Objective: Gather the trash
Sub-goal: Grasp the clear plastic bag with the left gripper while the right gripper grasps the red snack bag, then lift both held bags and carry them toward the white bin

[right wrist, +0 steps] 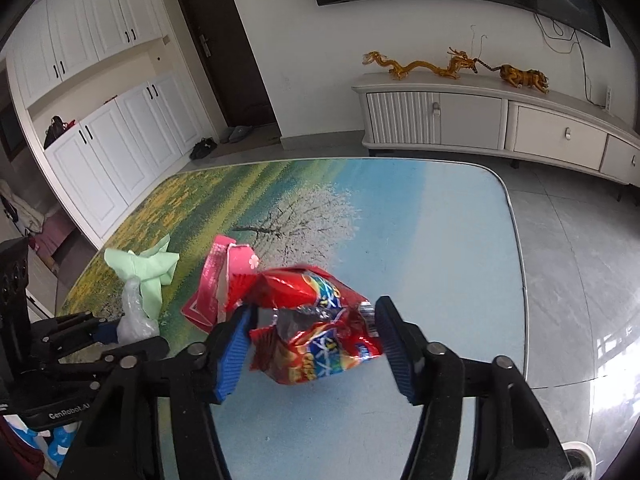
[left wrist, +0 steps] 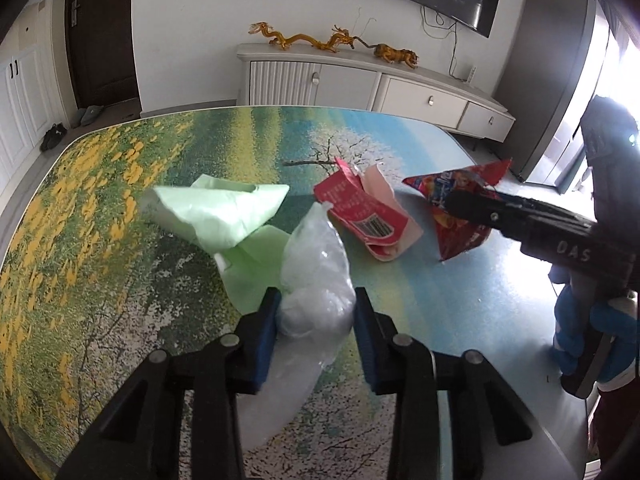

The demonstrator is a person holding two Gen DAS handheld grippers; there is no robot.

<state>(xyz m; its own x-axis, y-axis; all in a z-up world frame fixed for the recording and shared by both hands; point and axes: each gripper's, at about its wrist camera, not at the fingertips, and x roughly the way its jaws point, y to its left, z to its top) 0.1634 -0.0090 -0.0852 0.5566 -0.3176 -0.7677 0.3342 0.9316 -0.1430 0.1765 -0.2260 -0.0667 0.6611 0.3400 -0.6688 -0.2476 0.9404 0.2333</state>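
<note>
A crumpled clear plastic bag [left wrist: 316,264] lies on the landscape-print table [left wrist: 100,240], and my left gripper [left wrist: 316,316] is shut on its near end, blue pads against both sides. A red snack wrapper [right wrist: 320,308] sits between the blue pads of my right gripper [right wrist: 312,340], which press it from left and right. Between the two lies a torn pink-red carton [left wrist: 360,212], touching the wrapper in the right wrist view. A light green crumpled sheet [left wrist: 216,212] rests just left of the clear bag. A blue-gloved hand [left wrist: 576,332] holds the right gripper.
The table's rounded far edge [right wrist: 500,184] drops to grey floor tiles. Beyond stands a white TV cabinet [right wrist: 480,120] with golden dragon figures [right wrist: 420,66]. A dark door [right wrist: 224,40], shoes [right wrist: 202,148] and white cupboards [right wrist: 100,152] are at the far left.
</note>
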